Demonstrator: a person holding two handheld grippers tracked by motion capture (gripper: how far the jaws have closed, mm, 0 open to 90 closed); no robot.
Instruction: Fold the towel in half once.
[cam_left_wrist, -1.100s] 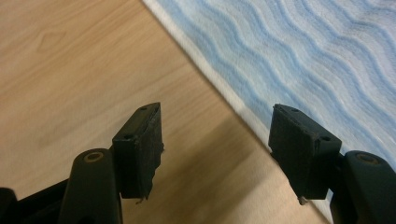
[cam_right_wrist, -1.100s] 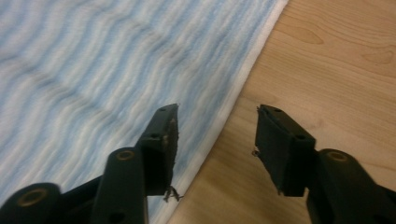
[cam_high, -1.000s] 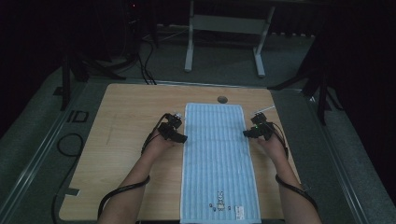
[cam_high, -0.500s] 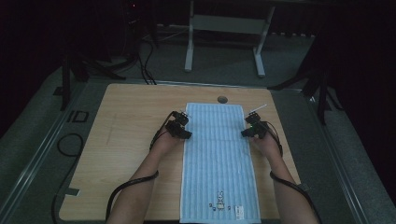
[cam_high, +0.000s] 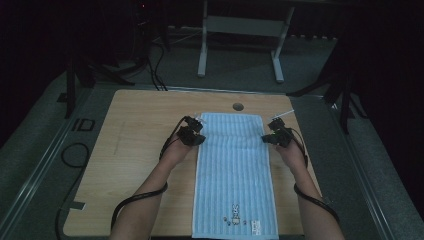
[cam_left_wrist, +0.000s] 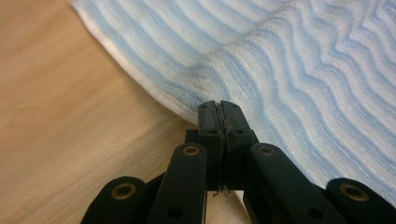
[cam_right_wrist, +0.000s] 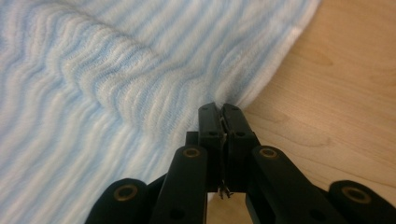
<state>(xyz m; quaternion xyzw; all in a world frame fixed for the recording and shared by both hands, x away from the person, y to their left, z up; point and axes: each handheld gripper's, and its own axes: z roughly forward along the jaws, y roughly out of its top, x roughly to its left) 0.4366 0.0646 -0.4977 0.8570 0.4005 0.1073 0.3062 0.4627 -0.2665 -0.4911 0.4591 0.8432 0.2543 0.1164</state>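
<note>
Left gripper (cam_high: 199, 140) has its two black jaws pressed together on the white-hemmed side edge of the long pale-blue striped terry towel (cam_high: 234, 175), the cloth bunching into a ridge just ahead of the tips in the left gripper view. Right gripper (cam_high: 266, 138) is pinched tight on the opposite side edge, fabric rucked up beyond its jaws. The towel lies lengthwise on the light wooden table (cam_high: 135, 150) between both grippers.

We see the towel (cam_high: 234, 175) run off the high view's bottom edge; its small printed figures near that end are too tiny to read.
</note>
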